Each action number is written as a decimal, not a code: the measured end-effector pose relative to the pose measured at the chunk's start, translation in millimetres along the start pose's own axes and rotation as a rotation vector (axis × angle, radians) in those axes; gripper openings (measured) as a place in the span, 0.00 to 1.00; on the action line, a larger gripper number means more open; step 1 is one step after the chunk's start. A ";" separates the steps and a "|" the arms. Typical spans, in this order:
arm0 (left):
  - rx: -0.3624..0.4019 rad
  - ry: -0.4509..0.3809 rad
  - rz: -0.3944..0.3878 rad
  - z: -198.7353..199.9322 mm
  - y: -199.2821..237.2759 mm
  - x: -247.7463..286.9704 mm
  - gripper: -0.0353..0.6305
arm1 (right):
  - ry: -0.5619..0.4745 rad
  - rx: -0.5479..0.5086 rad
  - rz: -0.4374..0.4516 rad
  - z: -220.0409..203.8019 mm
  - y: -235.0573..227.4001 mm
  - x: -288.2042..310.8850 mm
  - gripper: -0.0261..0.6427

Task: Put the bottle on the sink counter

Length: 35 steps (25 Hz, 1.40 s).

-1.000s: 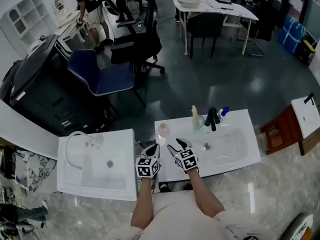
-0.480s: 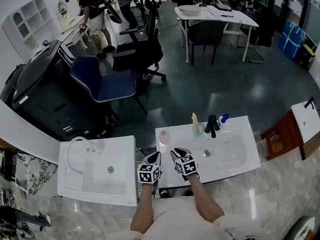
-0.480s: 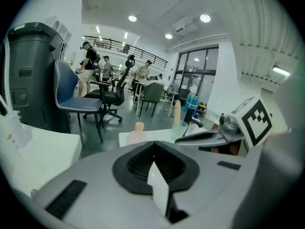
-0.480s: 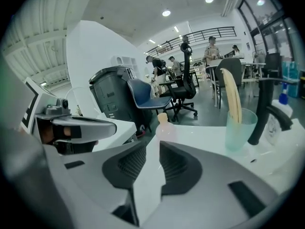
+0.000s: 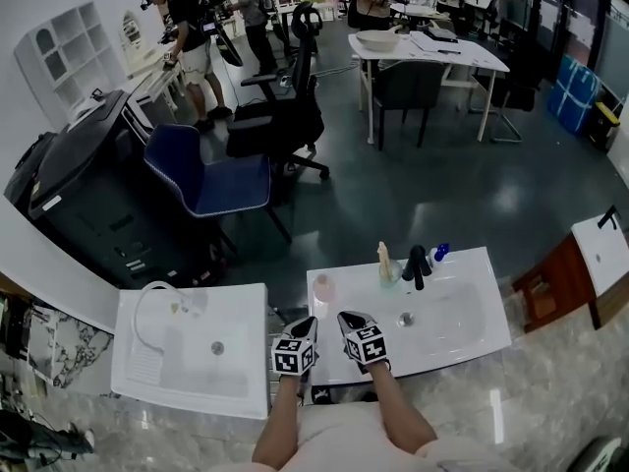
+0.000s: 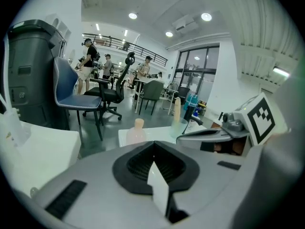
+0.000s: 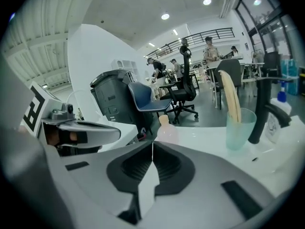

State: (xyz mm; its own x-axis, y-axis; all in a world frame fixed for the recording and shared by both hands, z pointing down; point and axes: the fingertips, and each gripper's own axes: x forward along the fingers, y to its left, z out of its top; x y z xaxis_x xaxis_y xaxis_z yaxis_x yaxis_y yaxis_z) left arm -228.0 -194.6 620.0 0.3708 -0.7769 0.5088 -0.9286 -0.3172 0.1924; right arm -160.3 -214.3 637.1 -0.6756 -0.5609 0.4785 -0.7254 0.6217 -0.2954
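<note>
Head view: the bottle (image 5: 322, 286) is seen upright on the white sink bench (image 5: 470, 324), at its far left corner, well apart from the black tap (image 5: 418, 264). It reads as a small, pale pink, see-through bottle w/ a rounded body. A cup (image 5: 386, 266) w/ a tall beige item in it and a blue-capped bottle (image 5: 439, 254) are set either side of the tap. The L hand-held gripper (image 5: 307, 324) and R hand-held gripper (image 5: 346, 319) are held side by side over the bench's near left edge, short of the bottle; neither touches it. A second basin (image 5: 187, 362) is placed to the left.

Left gripper view: the L jaws are pressed together w/ nothing between them. The bottle (image 6: 137, 130) is seen beyond them on the bench, its neck and cap peach-coloured, its body a cloudier pink.

Right gripper view: the R jaws have just been closing and are now fully together, nothing caught between them. The bottle (image 7: 167, 130) is seen just past the jaw tips, free-standing, w/ the cup (image 7: 238, 127) and tap (image 7: 263, 111) off to the right.
</note>
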 end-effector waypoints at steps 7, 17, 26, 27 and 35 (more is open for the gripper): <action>0.002 0.013 -0.009 -3.1 -3.5 1.6 0.06 | -0.012 0.008 -0.004 1.2 -0.4 -2.4 0.05; -0.033 0.002 -0.007 -7.6 0.1 1.3 0.06 | -0.002 0.064 -0.023 -3.1 -3.4 -2.7 0.05; -0.056 -0.003 0.000 -12.8 2.0 -2.2 0.06 | 0.002 0.055 -0.034 -10.5 -3.1 -5.7 0.05; -0.059 -0.002 0.000 -13.8 1.9 -2.0 0.06 | -0.005 0.057 -0.026 -10.5 -2.1 -6.0 0.05; -0.064 -0.005 -0.002 -13.3 6.1 -2.8 0.06 | -0.003 0.047 -0.008 -13.8 3.8 -2.4 0.05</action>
State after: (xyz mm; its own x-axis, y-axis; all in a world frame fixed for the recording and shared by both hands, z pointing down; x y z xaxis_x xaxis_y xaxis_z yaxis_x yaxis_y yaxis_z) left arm -234.9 -187.2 630.9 0.3724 -0.7793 0.5040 -0.9268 -0.2834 0.2465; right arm -159.6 -203.1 646.3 -0.6697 -0.5678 0.4786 -0.7365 0.5905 -0.3300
